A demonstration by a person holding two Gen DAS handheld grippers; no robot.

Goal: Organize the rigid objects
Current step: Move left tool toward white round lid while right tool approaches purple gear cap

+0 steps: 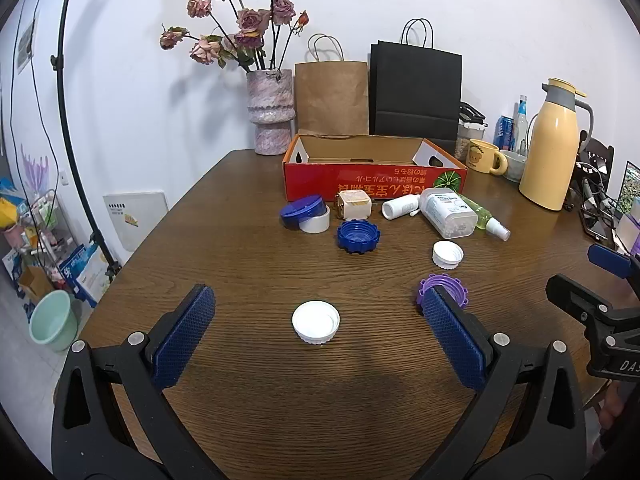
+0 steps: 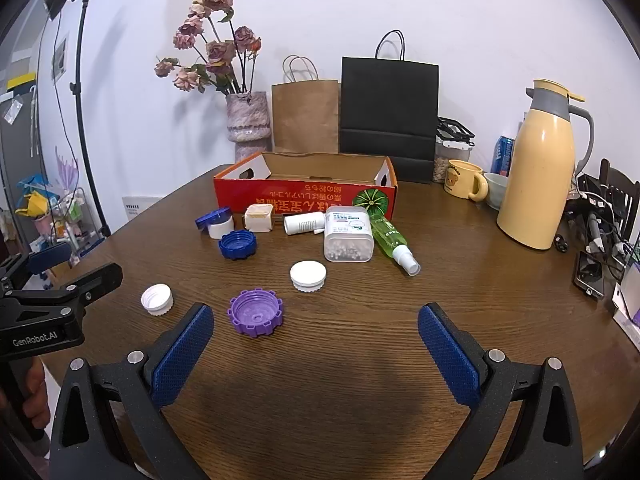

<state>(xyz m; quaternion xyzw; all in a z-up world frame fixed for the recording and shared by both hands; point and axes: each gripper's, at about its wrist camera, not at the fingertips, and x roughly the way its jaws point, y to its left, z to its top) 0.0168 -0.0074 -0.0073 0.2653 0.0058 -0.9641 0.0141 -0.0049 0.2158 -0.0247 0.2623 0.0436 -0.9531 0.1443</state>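
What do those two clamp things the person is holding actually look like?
Both tongs, left and right, are alike: black, grainy plastic arms with silver rivets, ending in blue pads with a criss-cross texture. White lettering on the left one's body reads "GenRobot.AI".

A red cardboard box (image 2: 306,196) stands open-topped at the back of the table (image 2: 460,288), empty as far as its inside shows. Just in front of it lie a blue-lidded white jar (image 2: 218,222) with the lid tilted, a cream square container (image 2: 259,218) and a small white bottle (image 2: 304,223) on its side. Beside that lie a clear white-capped pill bottle (image 2: 348,236) and a green spray bottle (image 2: 390,240), both on their sides. Nearer, well apart, lie four loose caps: a blue cap (image 2: 237,244) and a purple cap (image 2: 255,312) open side up, a white cap (image 2: 308,275) top up, and a ribbed white cap (image 2: 157,299) open side up.
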